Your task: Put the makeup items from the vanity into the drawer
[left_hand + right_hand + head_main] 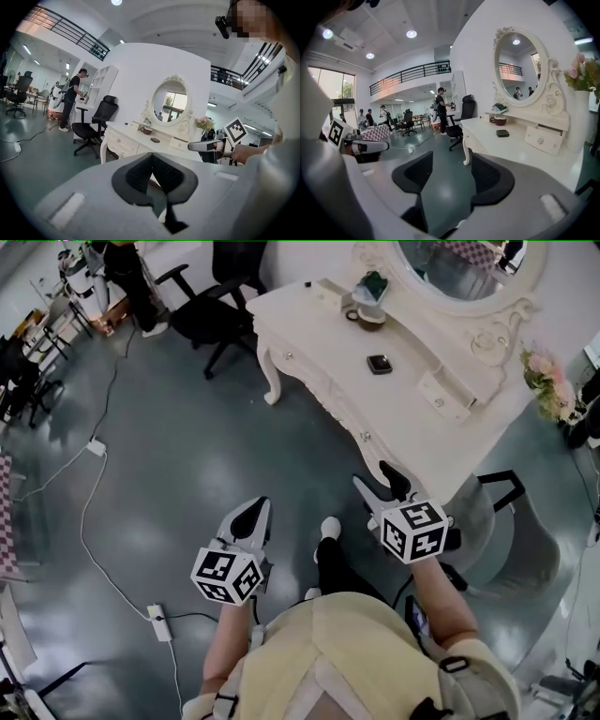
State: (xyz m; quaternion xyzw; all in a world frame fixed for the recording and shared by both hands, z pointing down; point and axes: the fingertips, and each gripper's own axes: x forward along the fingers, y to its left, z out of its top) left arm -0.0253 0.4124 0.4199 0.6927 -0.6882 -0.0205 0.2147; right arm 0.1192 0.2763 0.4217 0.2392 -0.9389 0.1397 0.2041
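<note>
The floor [187,456] came up glossy, a smooth grey finish throwing back soft patches of light. The vanity [403,418] looked like painted wood, white and smooth with a gentle sheen, and carved scrollwork ran round the mirror [450,268], itself plain reflective glass. A drawer knob [540,140] glinted like metal. The small dark case [379,364] on top was shiny. The left gripper [258,507] and right gripper [373,476] both wore matt grey plastic shells, and their pads [490,176] were black, ribbed and rubbery-looking. The marker cube [413,531] showed matt black-and-white print. The person's top [347,652] was pale yellow cloth, soft and dull.
</note>
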